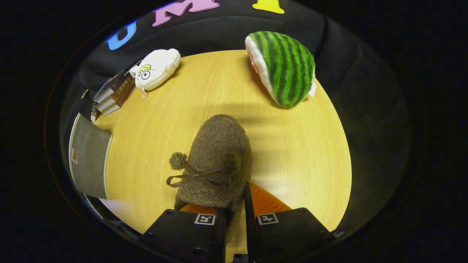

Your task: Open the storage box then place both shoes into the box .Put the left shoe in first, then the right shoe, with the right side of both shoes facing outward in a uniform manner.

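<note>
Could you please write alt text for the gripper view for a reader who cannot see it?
The hand-held gripper pinches the rear of a fuzzy brown shoe with a bow, above a round wooden table. Beyond lie a watermelon plush, a white plush and stacked books.

The gripper point(234, 215) has its fingers closed on the edge of a fuzzy brown slipper with a bow and pompom point(215, 160), which blocks the way straight ahead. Bare round wooden tabletop point(307, 157) lies open beside and beyond it. Obstacles ring the far rim (all well apart): a green striped watermelon plush point(285, 67), a white cartoon-eyed plush pouch point(157, 69), stacked books point(115, 93), and a grey flat panel point(89, 160).
</note>
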